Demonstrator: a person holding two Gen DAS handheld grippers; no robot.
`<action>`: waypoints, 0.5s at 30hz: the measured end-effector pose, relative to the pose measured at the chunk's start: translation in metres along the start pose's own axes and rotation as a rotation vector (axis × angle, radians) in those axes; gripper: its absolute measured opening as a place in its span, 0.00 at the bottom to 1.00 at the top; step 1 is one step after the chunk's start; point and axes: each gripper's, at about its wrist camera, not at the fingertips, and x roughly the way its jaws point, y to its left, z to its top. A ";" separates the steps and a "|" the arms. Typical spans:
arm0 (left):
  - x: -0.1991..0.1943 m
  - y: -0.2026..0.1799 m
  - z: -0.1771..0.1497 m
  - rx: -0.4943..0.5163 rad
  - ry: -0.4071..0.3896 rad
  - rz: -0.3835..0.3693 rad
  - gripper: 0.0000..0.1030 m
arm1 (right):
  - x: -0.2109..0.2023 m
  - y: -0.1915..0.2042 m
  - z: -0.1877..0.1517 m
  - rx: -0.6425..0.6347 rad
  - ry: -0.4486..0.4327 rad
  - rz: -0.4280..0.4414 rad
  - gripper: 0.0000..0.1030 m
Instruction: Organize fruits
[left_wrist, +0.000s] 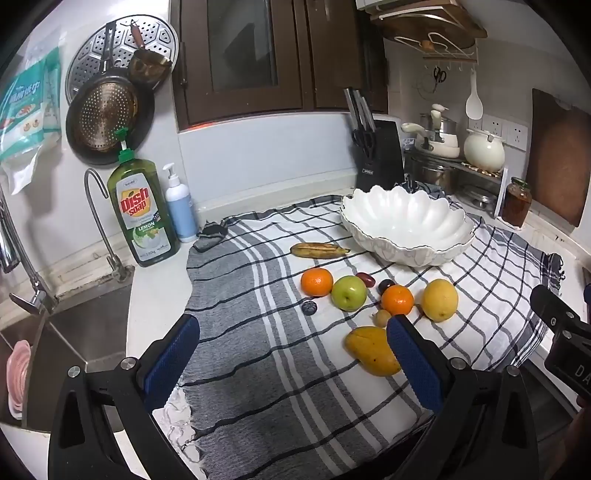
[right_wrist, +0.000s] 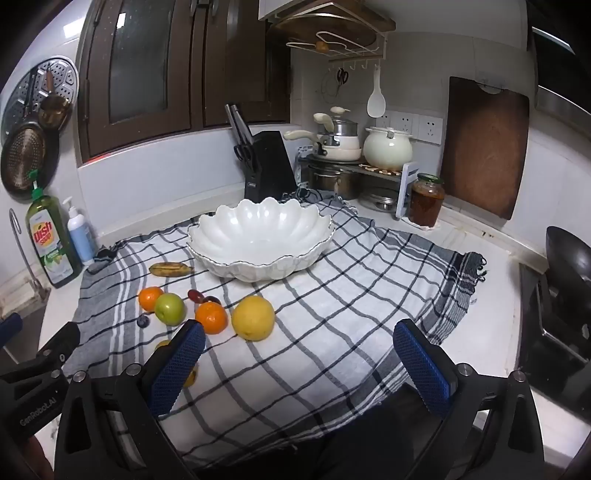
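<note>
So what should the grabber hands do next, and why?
Probably ease the left gripper forward and down toward the mango, the nearest fruit, lying just by its right finger. Both grippers are open and hold nothing, the white bowl is empty, and all the fruit sits on the checked cloth. The right gripper could take the lemon afterwards.

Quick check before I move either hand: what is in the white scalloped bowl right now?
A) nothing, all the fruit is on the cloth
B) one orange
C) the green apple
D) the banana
A: the white bowl shows a bare inside, while the banana, green apple and both oranges lie on the checked cloth in front of it.
</note>
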 end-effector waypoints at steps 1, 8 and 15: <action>0.000 0.000 0.000 -0.001 -0.003 0.004 1.00 | 0.000 0.000 0.000 0.002 0.002 0.001 1.00; -0.001 -0.002 -0.002 0.001 -0.003 0.001 1.00 | 0.000 0.000 0.000 0.000 -0.003 -0.001 1.00; 0.000 -0.002 -0.001 0.004 0.005 0.001 1.00 | 0.000 0.000 -0.001 -0.001 -0.004 -0.003 1.00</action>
